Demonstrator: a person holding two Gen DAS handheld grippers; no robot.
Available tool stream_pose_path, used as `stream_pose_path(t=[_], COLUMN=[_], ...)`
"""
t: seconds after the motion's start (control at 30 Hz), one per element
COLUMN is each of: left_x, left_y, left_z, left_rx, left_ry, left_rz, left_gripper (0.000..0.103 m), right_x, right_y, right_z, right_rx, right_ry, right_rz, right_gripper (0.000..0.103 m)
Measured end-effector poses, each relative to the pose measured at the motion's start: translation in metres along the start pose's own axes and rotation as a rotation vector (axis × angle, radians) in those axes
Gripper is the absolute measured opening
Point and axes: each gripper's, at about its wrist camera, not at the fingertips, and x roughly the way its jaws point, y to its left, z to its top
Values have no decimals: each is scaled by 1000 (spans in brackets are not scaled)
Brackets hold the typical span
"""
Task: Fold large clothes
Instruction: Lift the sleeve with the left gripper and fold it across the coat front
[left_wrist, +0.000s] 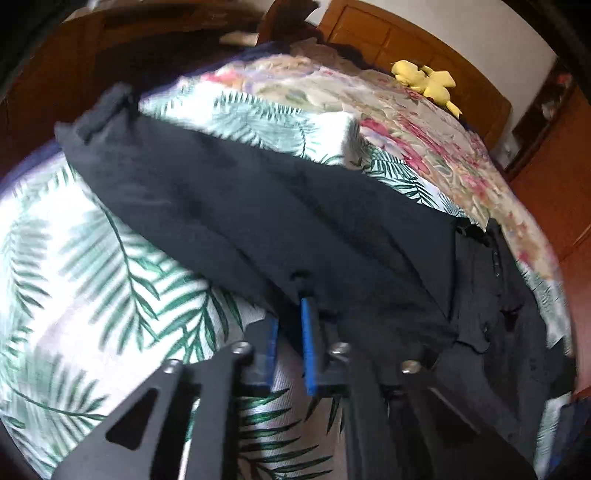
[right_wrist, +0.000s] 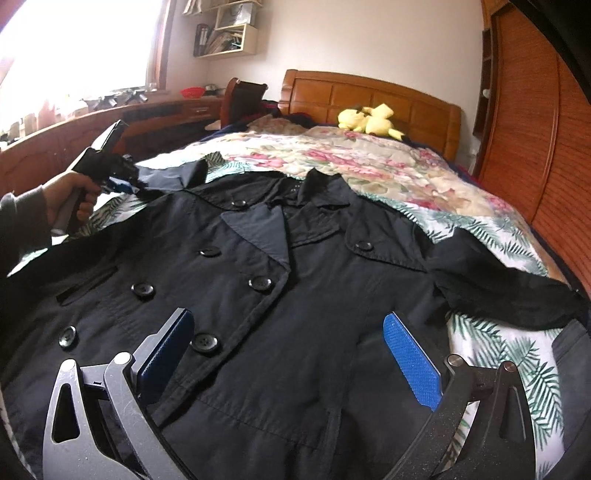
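the jaws of the left gripper (left_wrist: 295, 291) are seen clenched on the edge of a sleeve (left_wrist: 236, 206) of the black coat (right_wrist: 280, 306), the blue pads (left_wrist: 307, 343) drawn close together with dark cloth pinched at their tips. in the right wrist view the same gripper is held in a person's hand (right_wrist: 75, 201) at the left side of the bed (right_wrist: 373, 166), its front end met by the sleeve cloth. the jaws of the right gripper (right_wrist: 291, 354) are spread wide and released, with nothing pressed between the pads; they are poised over the lower front of the coat, whether touching it cannot be told. the coat is laid face up and spread out on the bed, buttoned, collar toward the wooden headboard (right_wrist: 369, 98), the other sleeve (right_wrist: 509, 295) stretched out to the right. beneath the coat a leaf-patterned sheet (left_wrist: 92, 258) is seen, and beyond it a floral quilt (right_wrist: 351, 158). a yellow plush toy (right_wrist: 369, 120) is lying near the headboard, well apart from the coat.
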Motion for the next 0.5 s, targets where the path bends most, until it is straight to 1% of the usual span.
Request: stream_pose_path(t=[0.07, 0.17, 0.27, 0.37, 0.5], left_x=[-17, -44, -76, -98, -121], left_y=[-13, -32, -62, -94, -139], left_z=[0, 2, -1, -8, -33], left_rx=[51, 103, 180, 253, 351], left_ry=[-37, -76, -121, -136, -126], left_rz=[26, 24, 17, -12, -74], left_gripper=[2, 0, 0, 0, 0], right_x=[-2, 0, -6, -14, -25], right_y=[0, 1, 2, 2, 1], right_z=[-1, -2, -2, -2, -2], right_rx=[-4, -36, -50, -53, -67], right_ry=[-11, -11, -32, -50, -74], right_rz=[-5, -47, -66, -63, -80], right_gripper=[103, 103, 103, 103, 103])
